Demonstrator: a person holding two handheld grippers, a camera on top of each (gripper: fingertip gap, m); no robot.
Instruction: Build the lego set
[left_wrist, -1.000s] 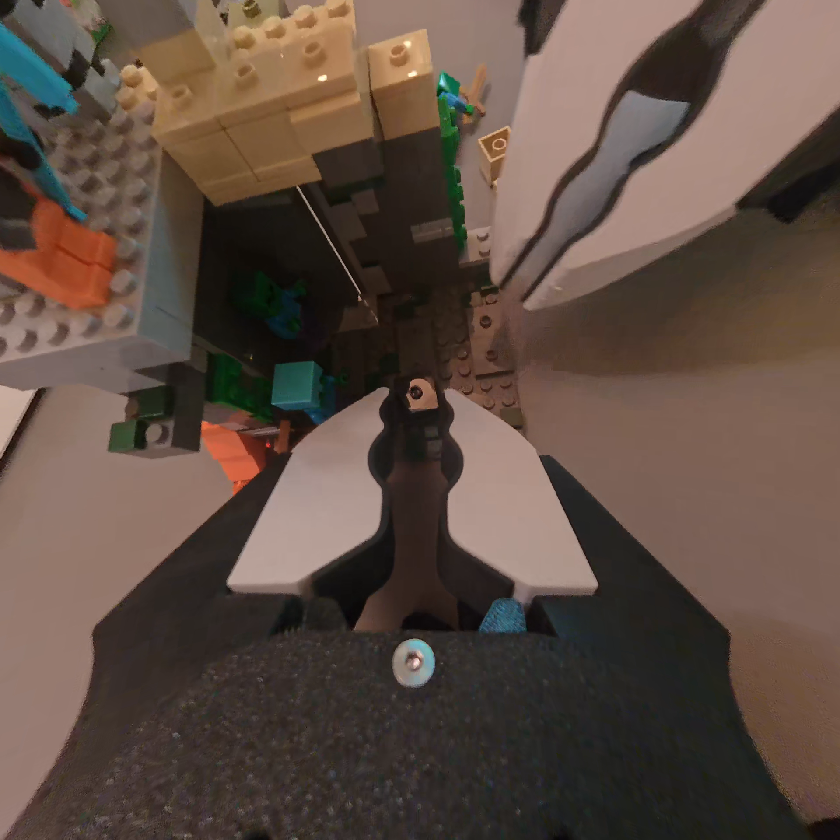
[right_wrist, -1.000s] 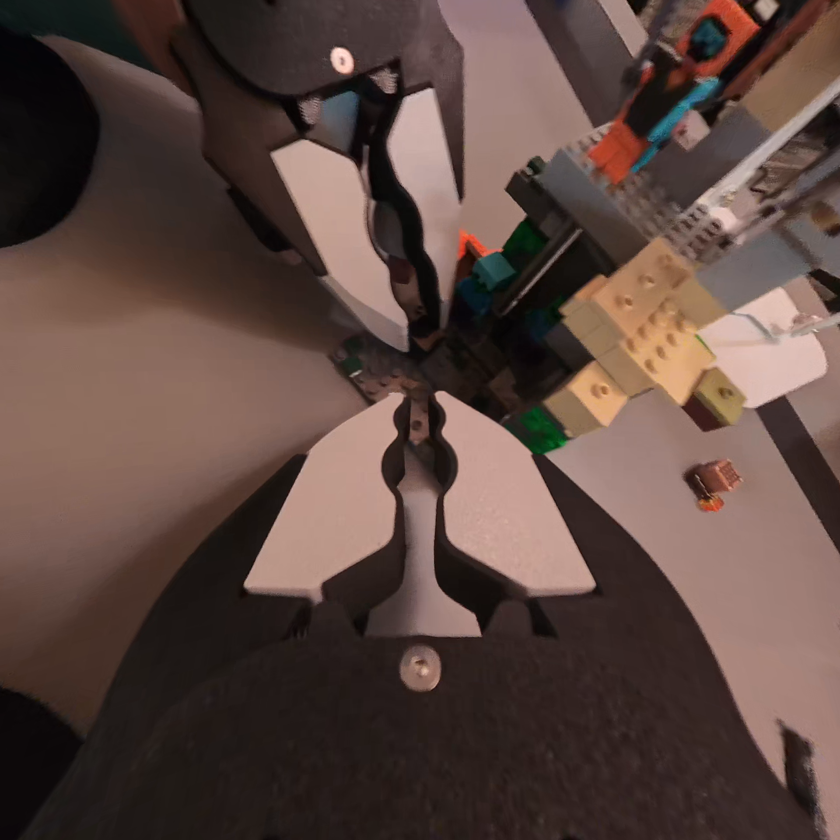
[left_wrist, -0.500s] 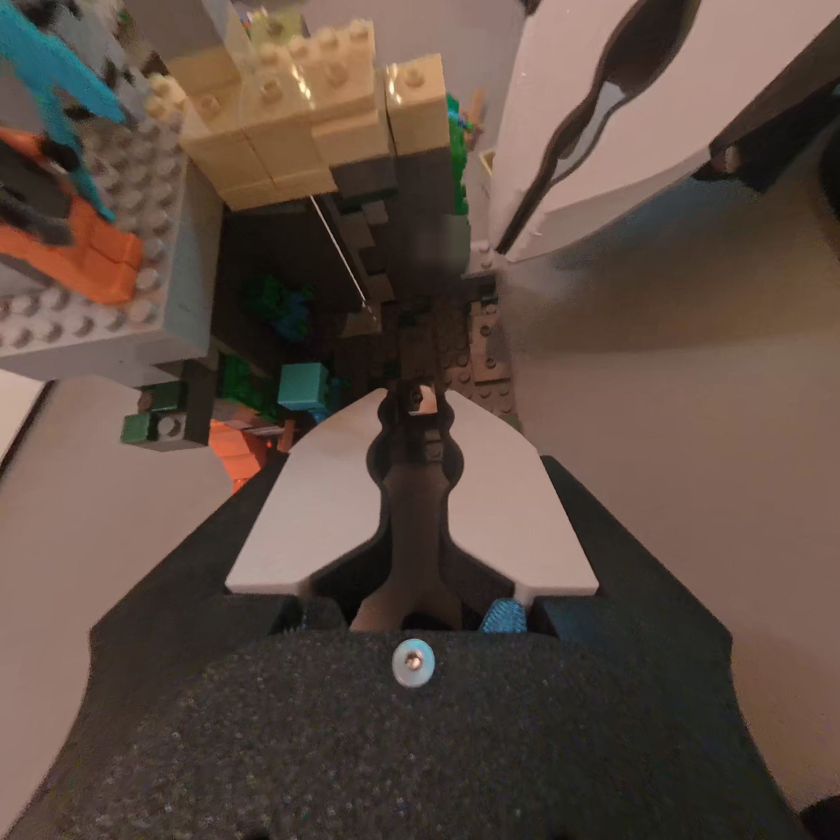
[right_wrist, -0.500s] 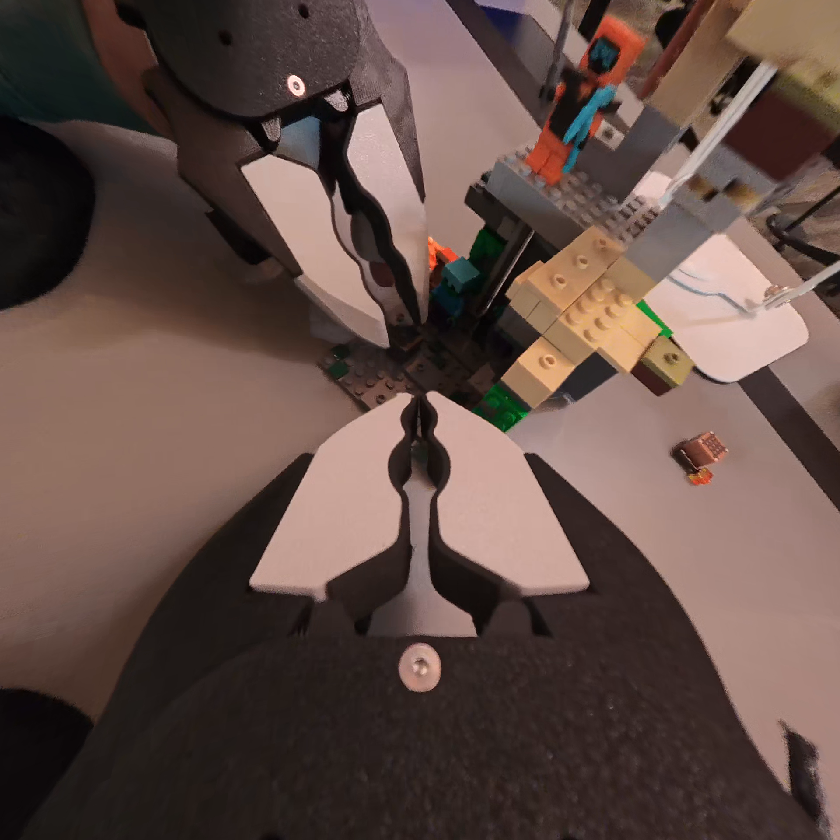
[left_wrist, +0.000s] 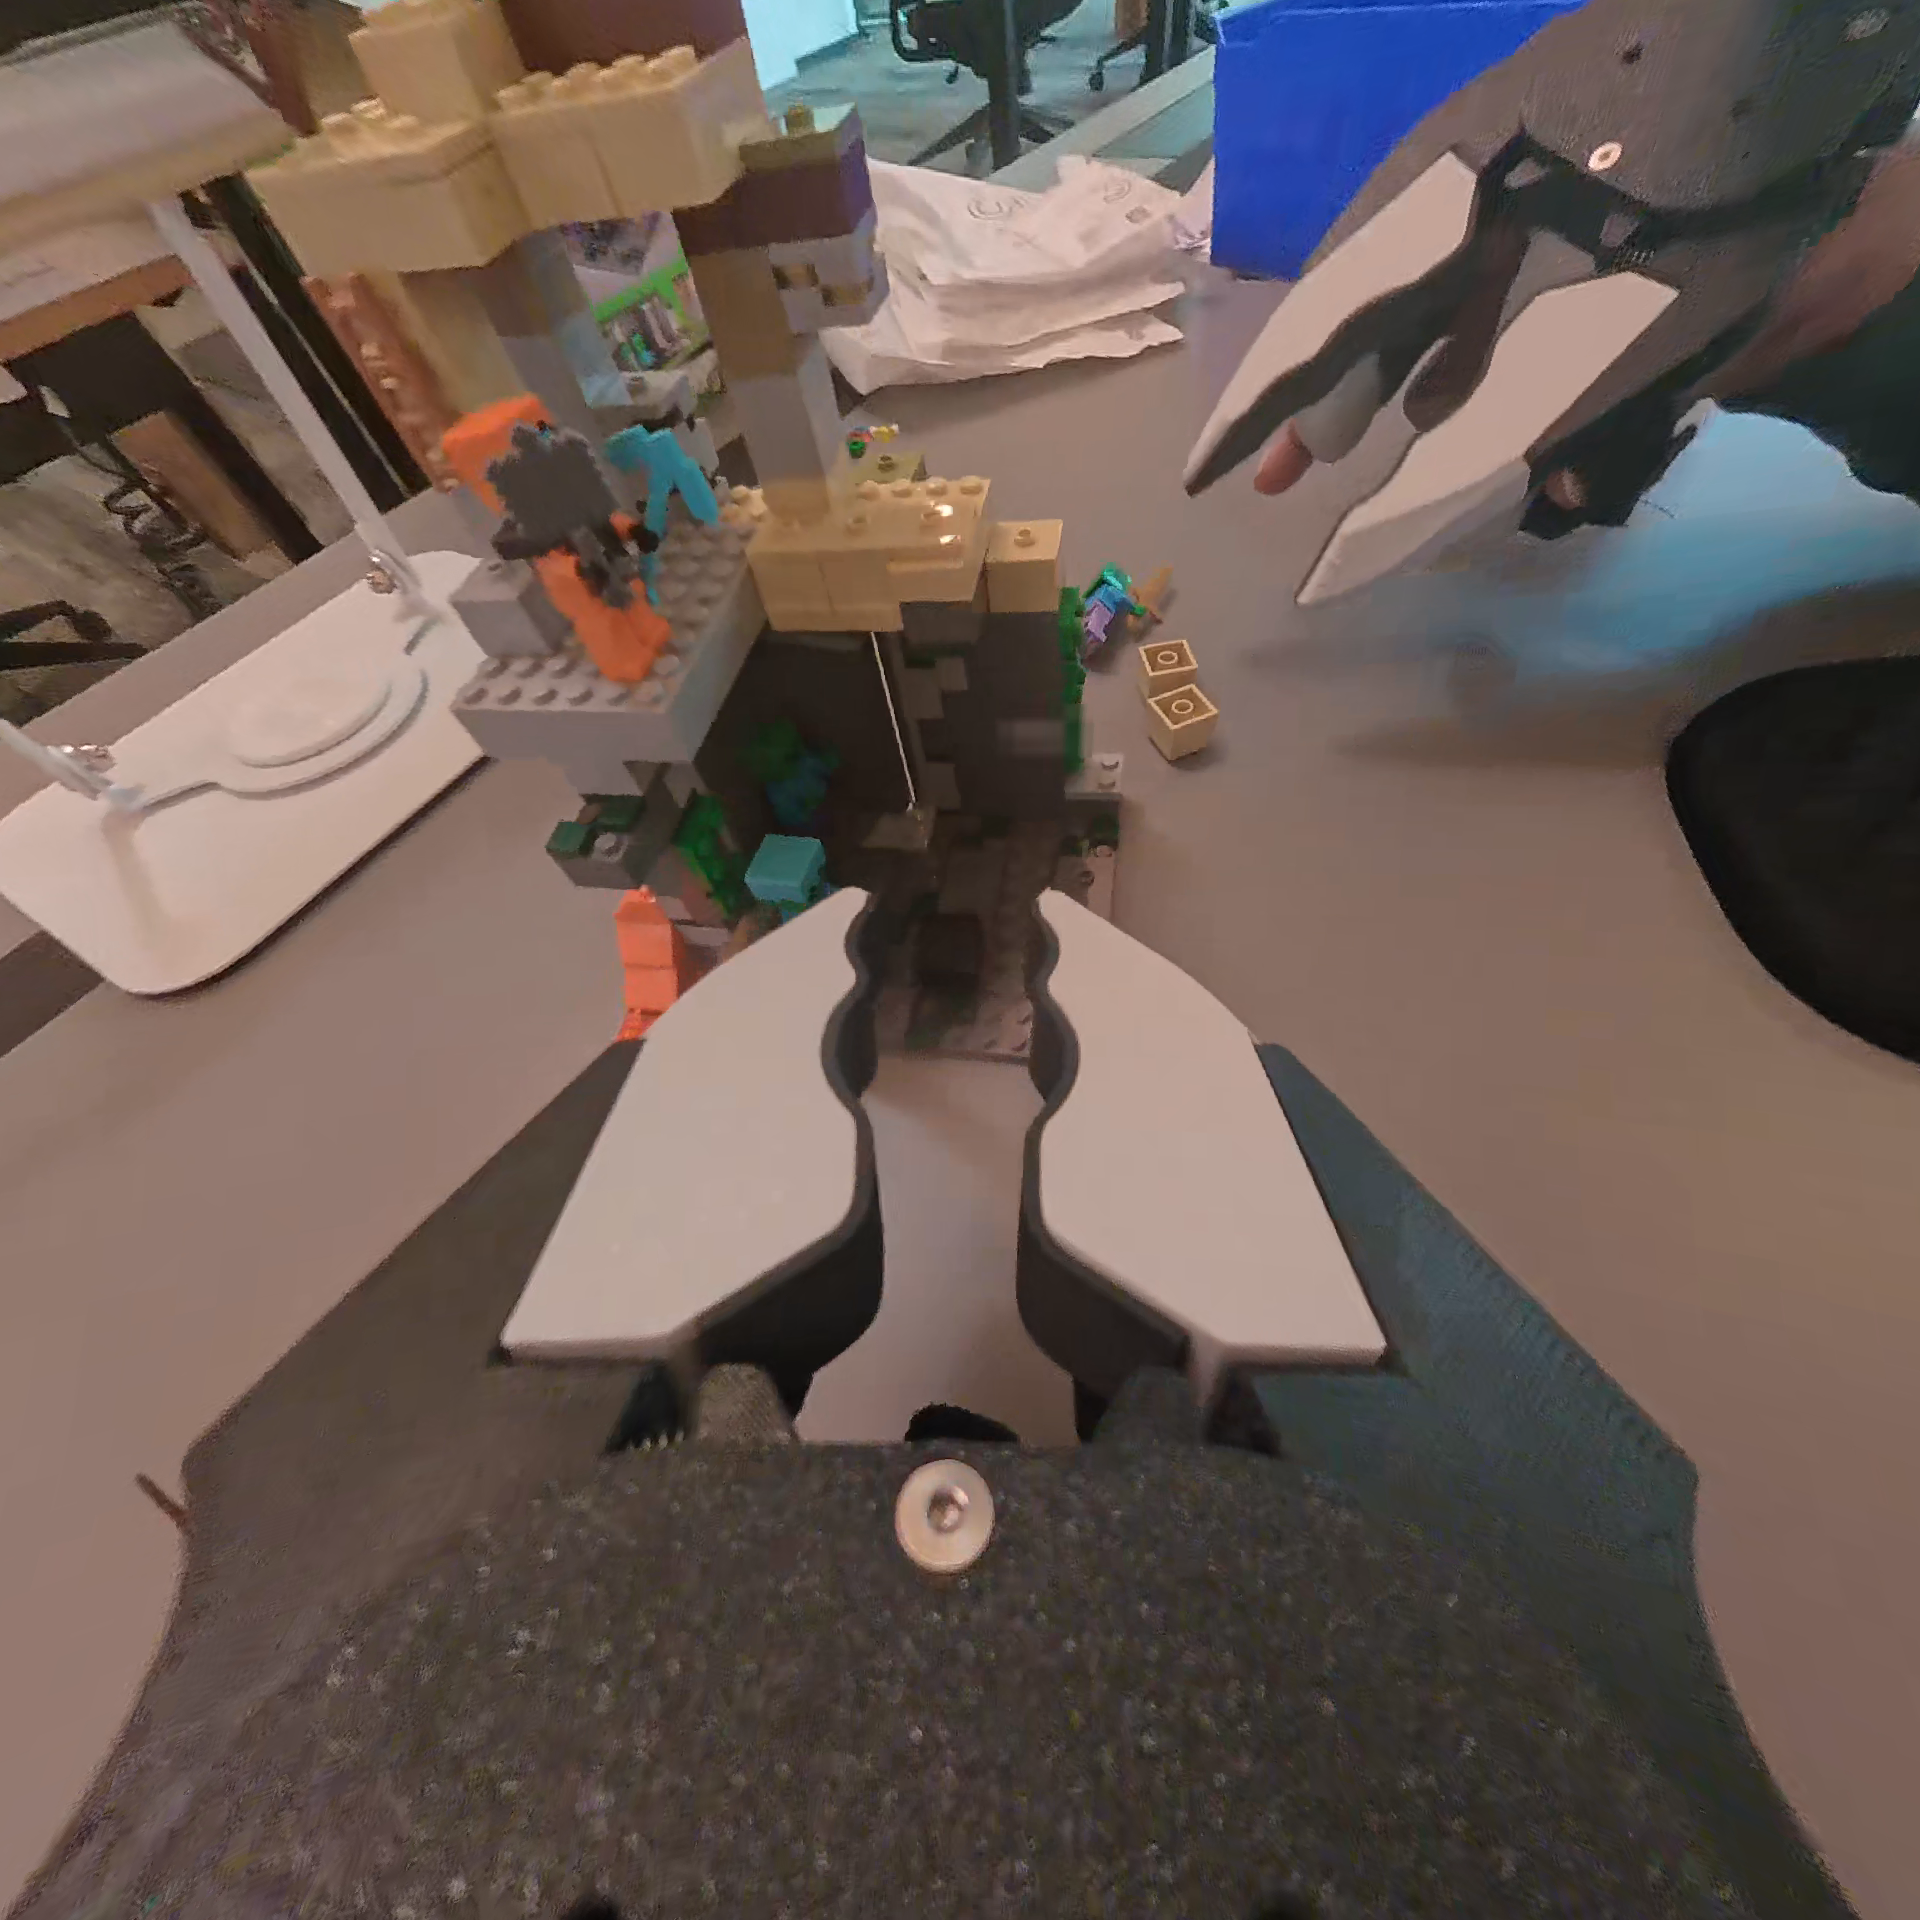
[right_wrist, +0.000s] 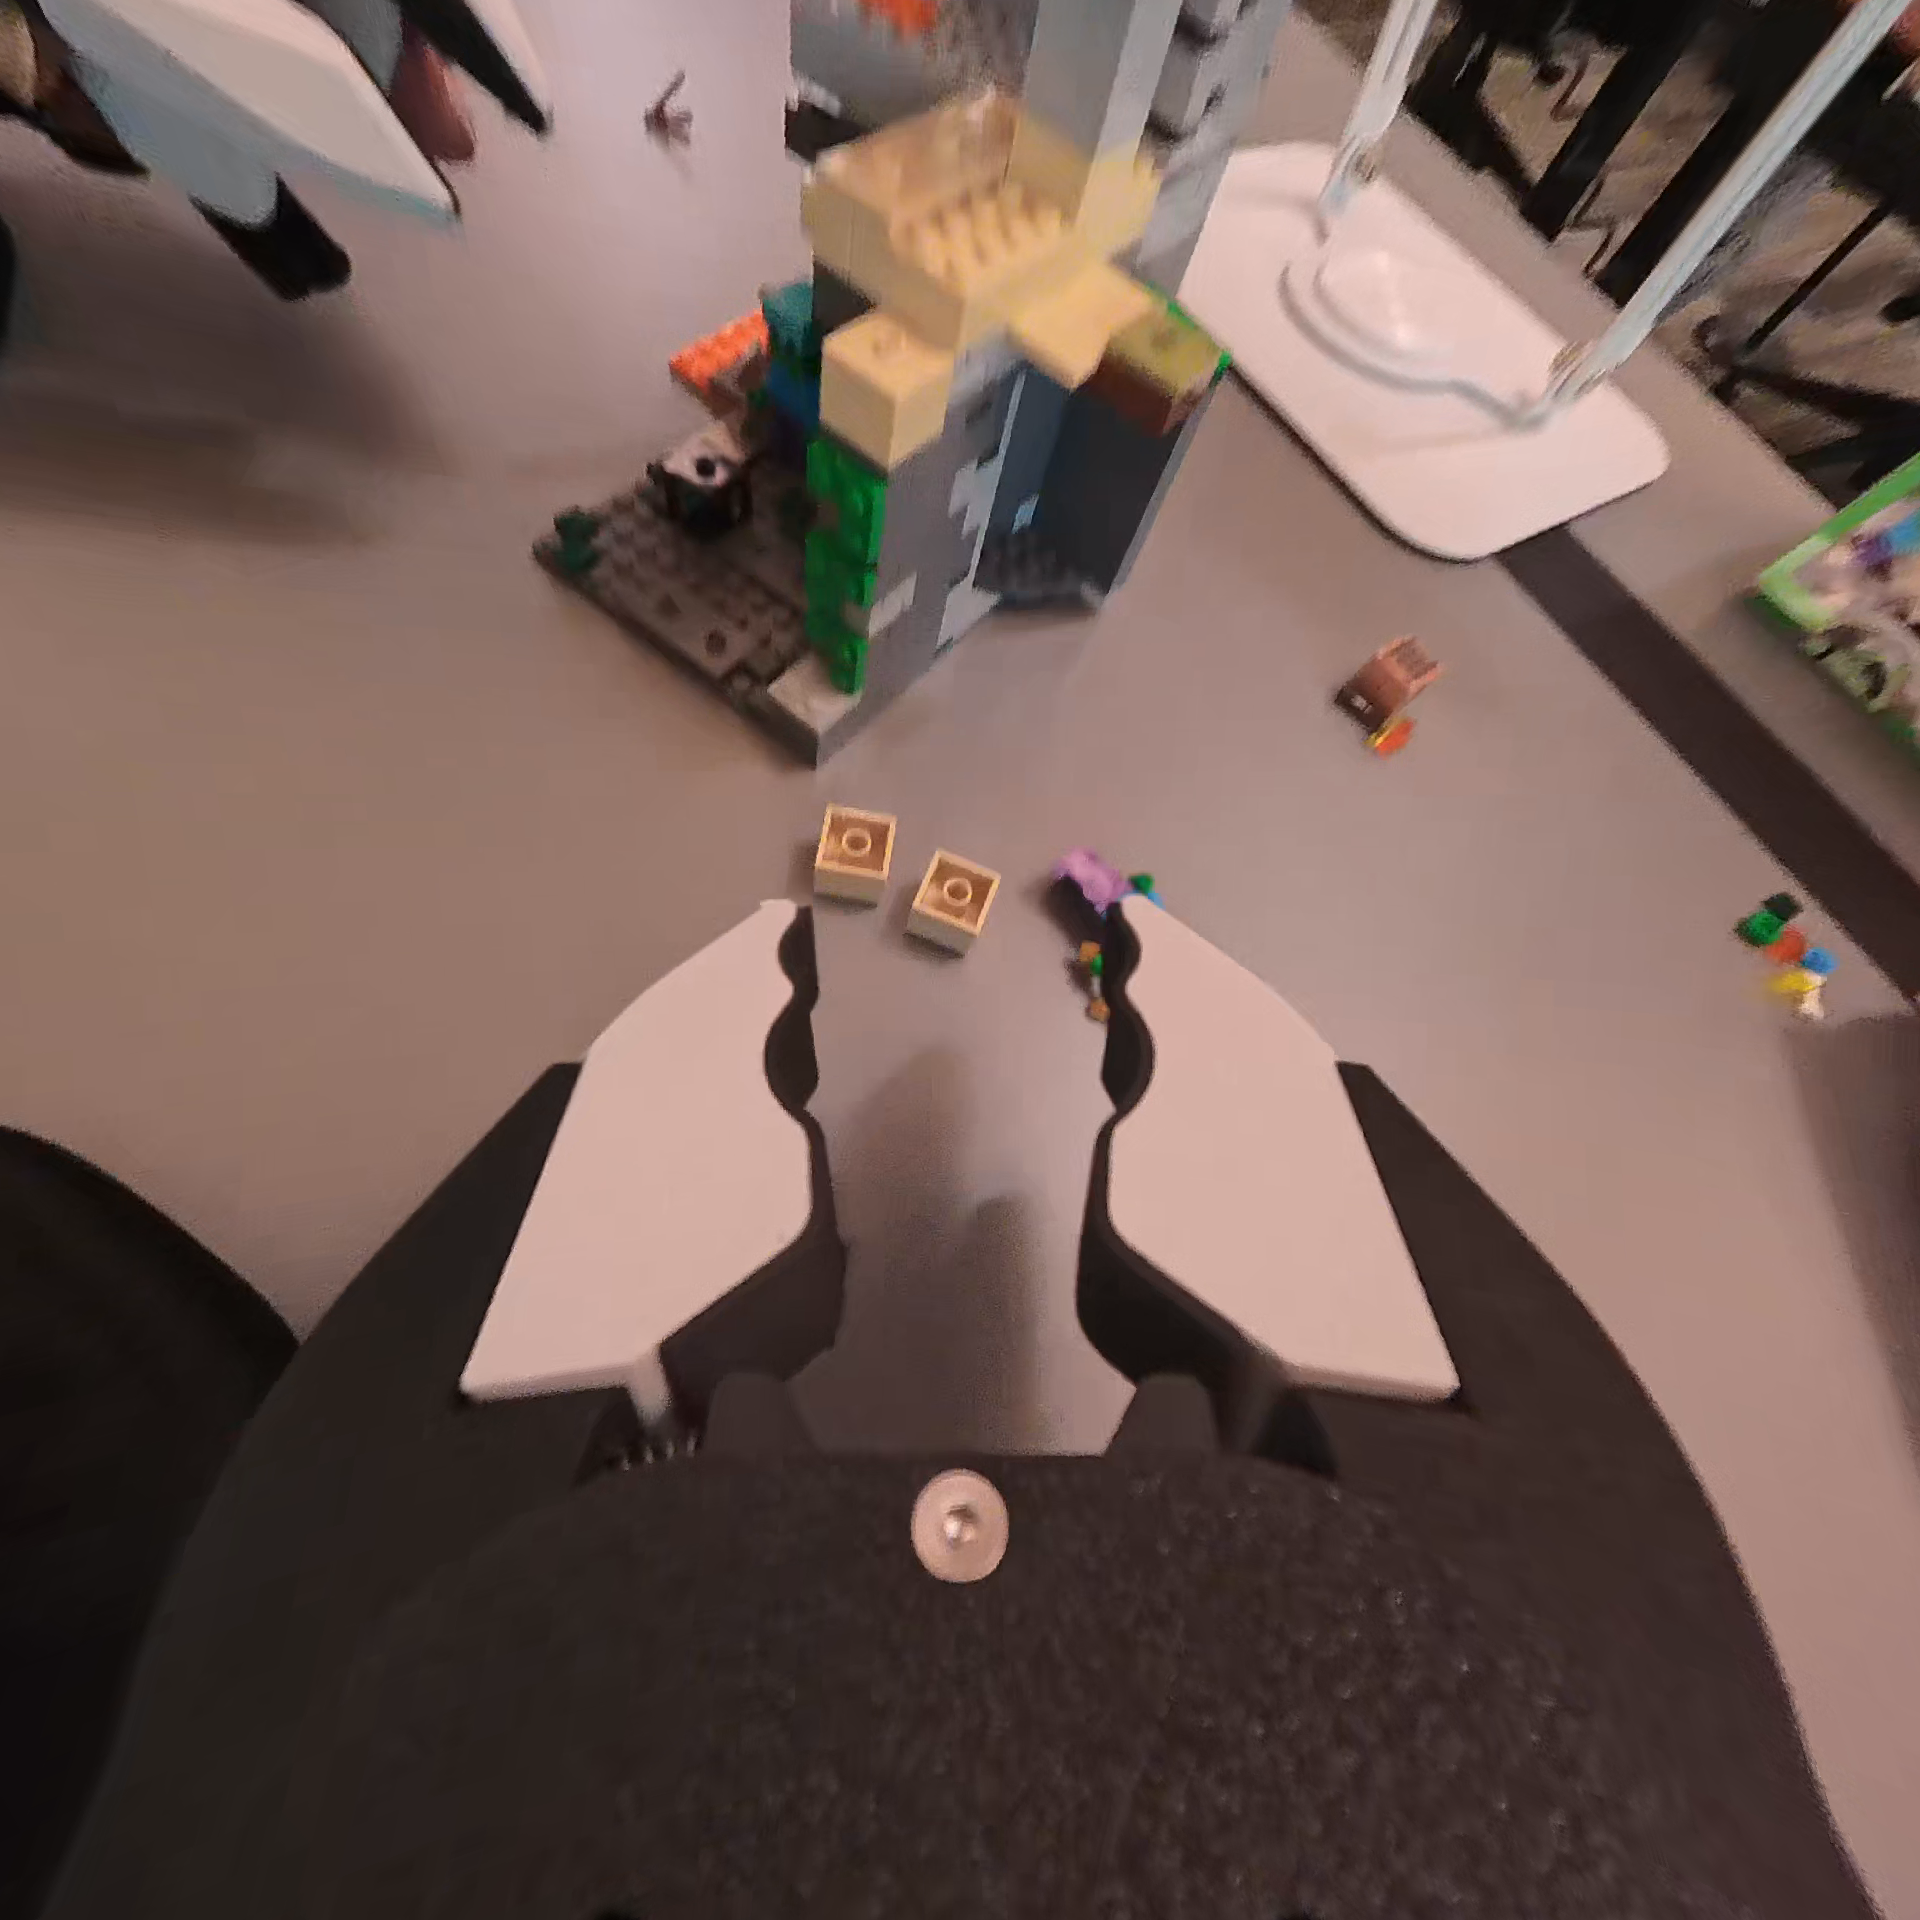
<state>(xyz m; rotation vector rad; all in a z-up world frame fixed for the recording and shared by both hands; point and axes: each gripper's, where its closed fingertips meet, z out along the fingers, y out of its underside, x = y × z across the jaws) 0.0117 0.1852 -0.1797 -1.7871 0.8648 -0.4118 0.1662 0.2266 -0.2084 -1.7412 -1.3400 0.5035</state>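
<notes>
The Lego build (left_wrist: 883, 665) stands on a dark baseplate (left_wrist: 997, 935) just ahead of my left gripper (left_wrist: 951, 920), which is open and empty with its tips at the plate's near edge. The build has tan bricks on top, a grey platform with an orange figure (left_wrist: 592, 582), and a green strip down one side. In the right wrist view the build (right_wrist: 935, 468) stands farther off. My right gripper (right_wrist: 966, 914) is open and empty above the table, just short of two loose tan bricks (right_wrist: 854, 847) (right_wrist: 954, 896). It also shows at the upper right of the left wrist view (left_wrist: 1252, 540).
A purple and green figure (right_wrist: 1091, 883) lies by the right fingertip. A small brown piece (right_wrist: 1387, 681) and several tiny coloured pieces (right_wrist: 1787, 945) lie to the right. A white stand base (right_wrist: 1403, 416) sits behind the build. A blue bin (left_wrist: 1351, 104) and white paper bags (left_wrist: 1018, 270) are at the back. My hands' fingertips stand some 15 centimetres from each other. My left tips are about 25 centimetres from the small brown piece (right_wrist: 1387, 681), my right tips only 15 centimetres.
Both grippers were shut low over the baseplate, the left on a small tan piece. Now both are open, empty and pulled back from the build, the right one over the loose tan bricks.
</notes>
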